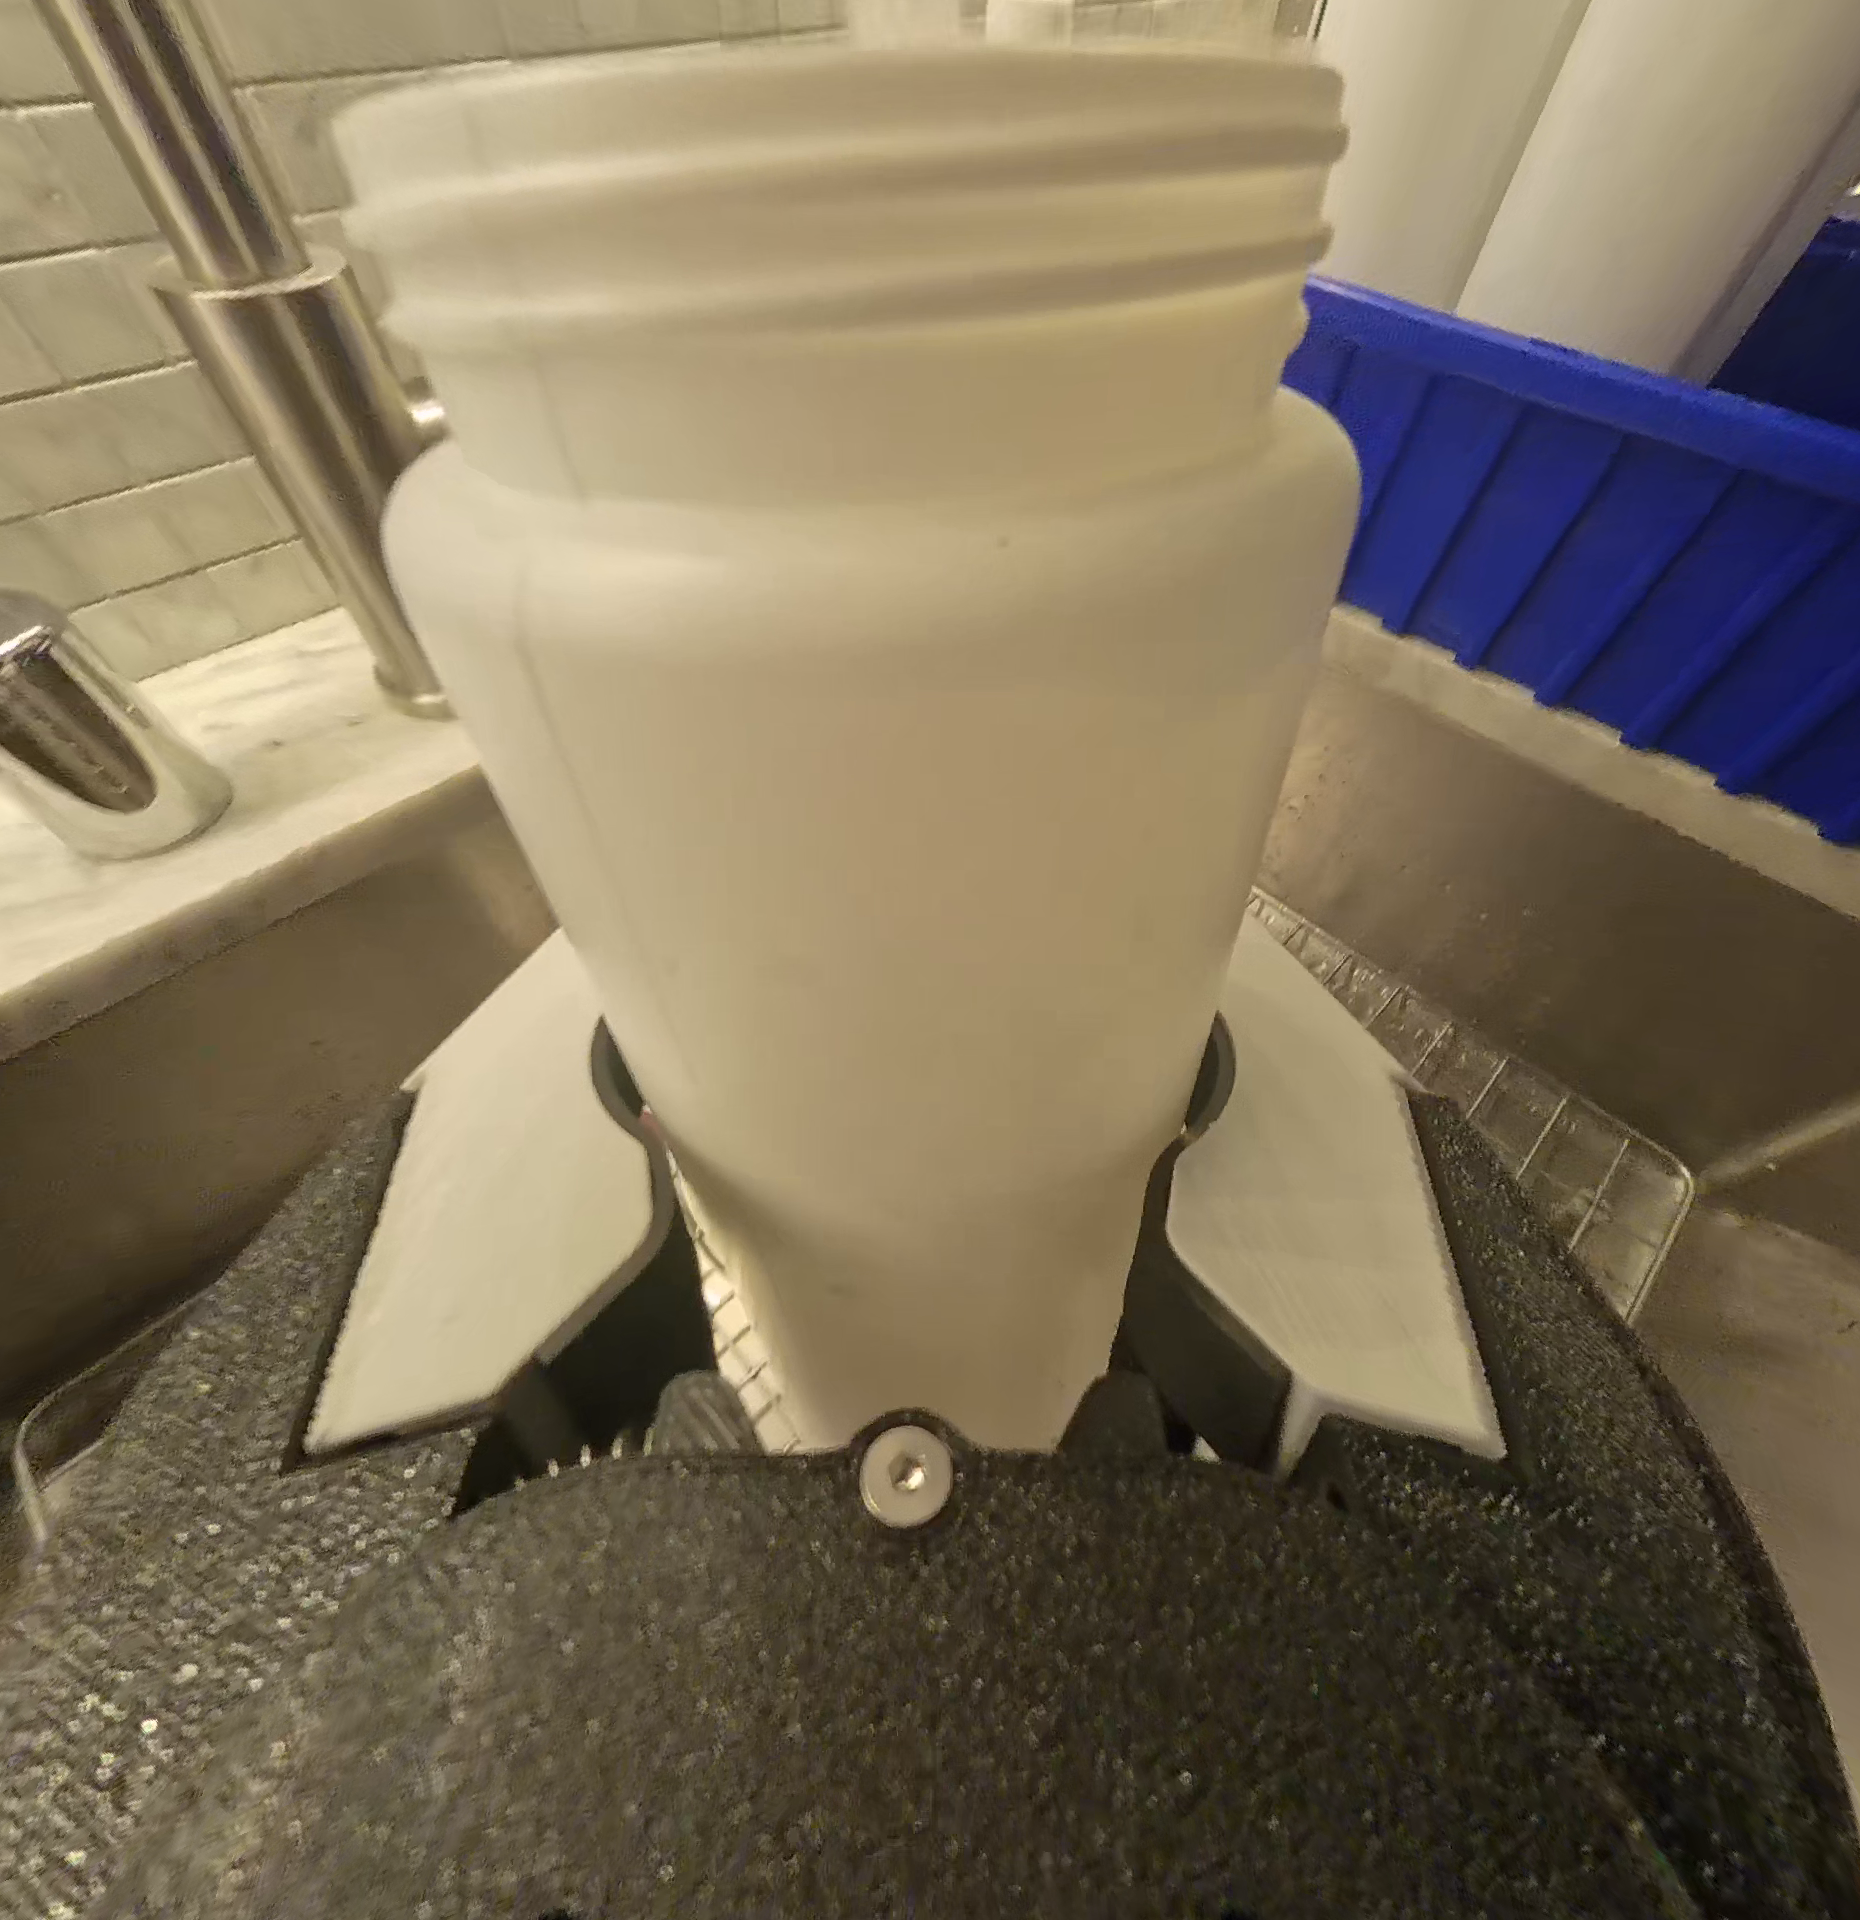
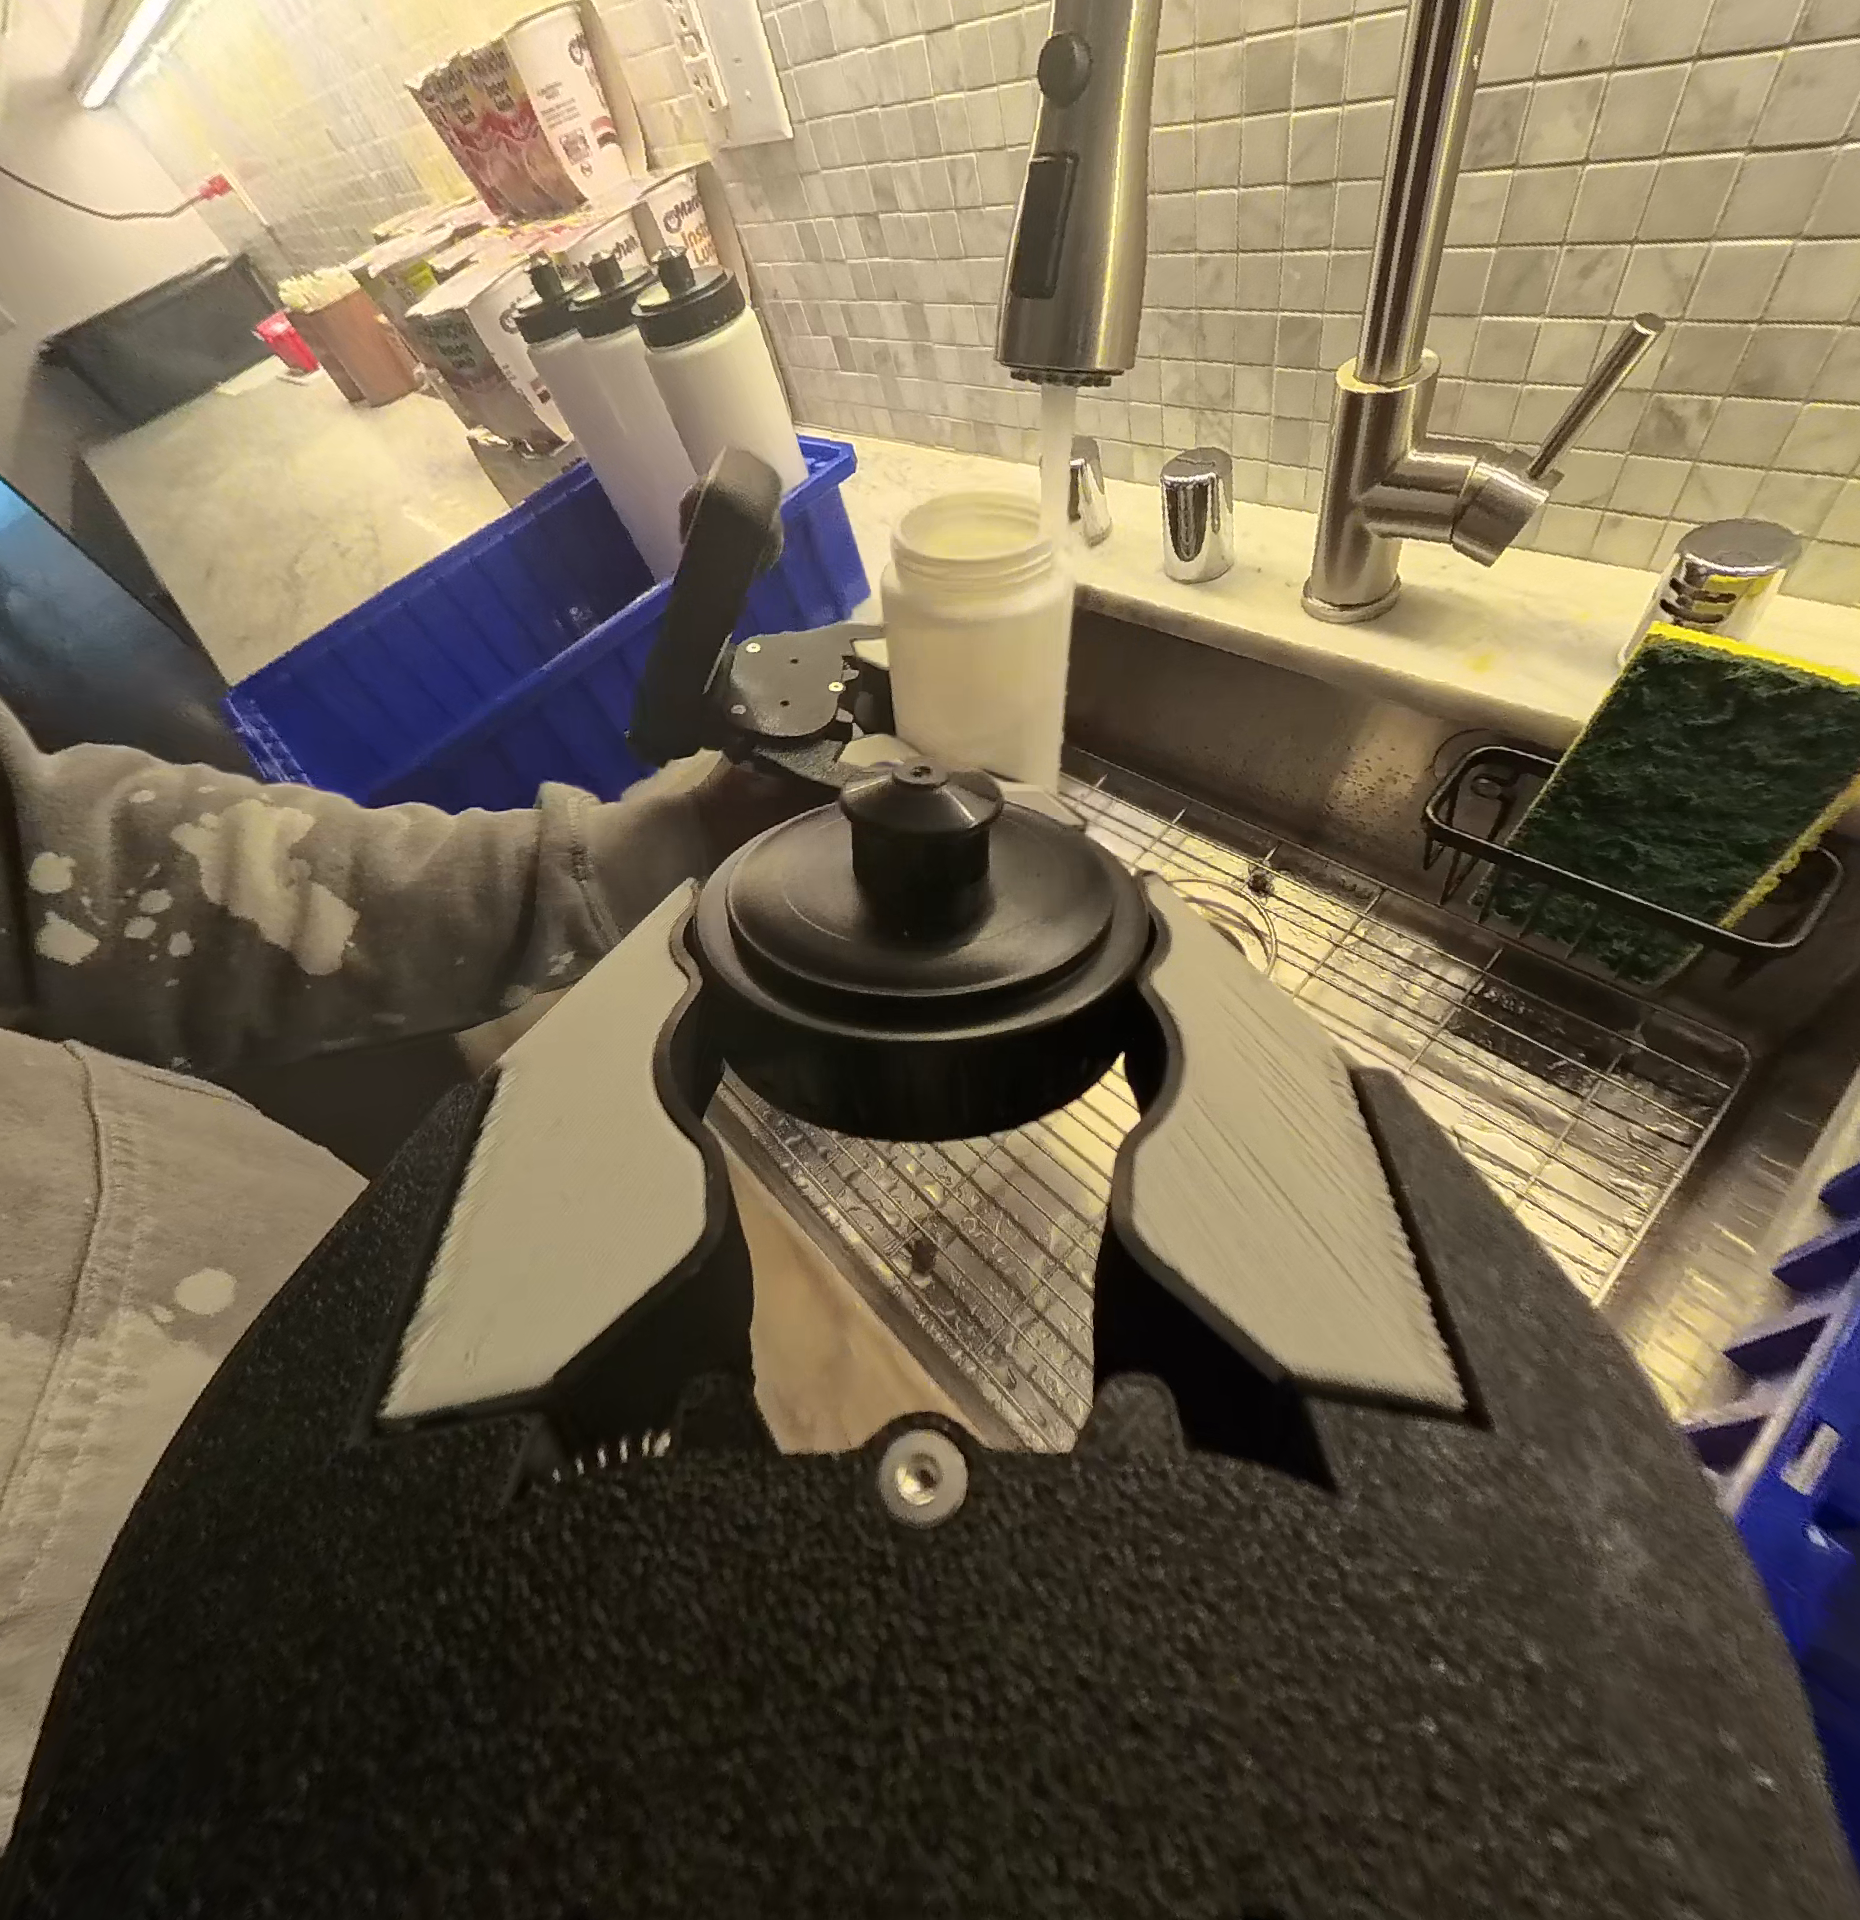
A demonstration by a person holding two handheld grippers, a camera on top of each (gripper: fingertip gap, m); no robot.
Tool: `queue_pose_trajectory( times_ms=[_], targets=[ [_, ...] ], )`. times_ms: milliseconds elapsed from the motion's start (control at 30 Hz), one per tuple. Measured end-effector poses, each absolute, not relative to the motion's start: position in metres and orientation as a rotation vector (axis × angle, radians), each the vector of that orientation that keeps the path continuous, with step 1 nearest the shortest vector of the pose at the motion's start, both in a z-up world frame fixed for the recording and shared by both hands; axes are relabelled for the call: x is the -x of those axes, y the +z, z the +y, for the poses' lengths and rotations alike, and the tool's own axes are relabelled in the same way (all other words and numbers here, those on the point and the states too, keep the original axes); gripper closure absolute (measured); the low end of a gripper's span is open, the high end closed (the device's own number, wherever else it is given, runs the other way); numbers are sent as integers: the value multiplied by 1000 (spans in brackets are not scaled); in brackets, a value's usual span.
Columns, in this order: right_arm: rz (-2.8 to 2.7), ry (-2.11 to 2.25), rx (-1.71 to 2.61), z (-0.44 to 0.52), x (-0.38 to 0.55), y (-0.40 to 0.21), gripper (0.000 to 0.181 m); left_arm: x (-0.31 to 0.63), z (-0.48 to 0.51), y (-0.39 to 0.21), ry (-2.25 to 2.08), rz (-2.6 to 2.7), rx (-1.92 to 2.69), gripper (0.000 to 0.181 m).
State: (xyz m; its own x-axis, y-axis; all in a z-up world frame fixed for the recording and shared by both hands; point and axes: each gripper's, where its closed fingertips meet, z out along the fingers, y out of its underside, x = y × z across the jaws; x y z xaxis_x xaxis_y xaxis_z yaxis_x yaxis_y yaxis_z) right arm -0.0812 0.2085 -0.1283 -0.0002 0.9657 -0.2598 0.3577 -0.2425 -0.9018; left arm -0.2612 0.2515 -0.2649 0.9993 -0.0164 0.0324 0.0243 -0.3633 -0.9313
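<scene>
My left gripper (image 1: 910,1081) is shut on a white plastic bottle (image 1: 864,623) with an open threaded neck, held upright over the steel sink. In the right wrist view this bottle (image 2: 973,644) stands under the faucet head (image 2: 1077,208), and a stream of water (image 2: 1053,447) runs down at its mouth; the left gripper (image 2: 801,707) grips its lower body. My right gripper (image 2: 921,987) is shut on a black screw lid (image 2: 921,925) with a spout cap, held above the sink's wire grid (image 2: 1425,997).
A blue bin (image 2: 510,665) with several capped white bottles (image 2: 697,384) stands left of the sink; it also shows in the left wrist view (image 1: 1632,540). A green-yellow sponge (image 2: 1695,790) sits in a black caddy on the sink's right wall. A faucet lever (image 2: 1466,488) and chrome fittings line the counter. A person's sleeve (image 2: 282,883) is at left.
</scene>
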Motion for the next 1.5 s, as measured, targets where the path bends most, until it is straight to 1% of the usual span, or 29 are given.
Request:
queue_pose_trajectory(
  times_ms=[167, 267, 467, 633, 733, 867, 967, 1333, 1500],
  targets=[
    [-1362, 1290, 1611, 202, 91, -120, 103, 276, 207, -269, 16, -18, 1985, 79],
    [-1361, 1334, 1552, 193, 102, -107, 103, 281, 175, -254, 45, -10, 1984, 79],
    [-1399, 1494, 1302, 150, 142, -47, 103, 259, 121, -182, 7, 57, 1894, 79],
    [-1567, 1668, 1014, 94, 178, 17, 103, 209, 98, -122, -120, 142, 1821, 79],
    [-1695, 1762, 877, 62, 189, 41, 104, 179, 94, -94, -200, 192, 1776, 80],
    [-1884, 1765, 770, 31, 185, 35, 103, 148, 94, -72, -249, 275, 1743, 79],
    [-1930, 1773, 754, 20, 178, 31, 103, 132, 92, -63, -285, 337, 1730, 80],
    [-1892, 1832, 704, 10, 159, 38, 104, 105, 72, -52, -454, 460, 1720, 80],
    [-1863, 1765, 778, 6, 166, 42, 104, 106, 68, -47, -475, 437, 1711, 80]
  ],
)
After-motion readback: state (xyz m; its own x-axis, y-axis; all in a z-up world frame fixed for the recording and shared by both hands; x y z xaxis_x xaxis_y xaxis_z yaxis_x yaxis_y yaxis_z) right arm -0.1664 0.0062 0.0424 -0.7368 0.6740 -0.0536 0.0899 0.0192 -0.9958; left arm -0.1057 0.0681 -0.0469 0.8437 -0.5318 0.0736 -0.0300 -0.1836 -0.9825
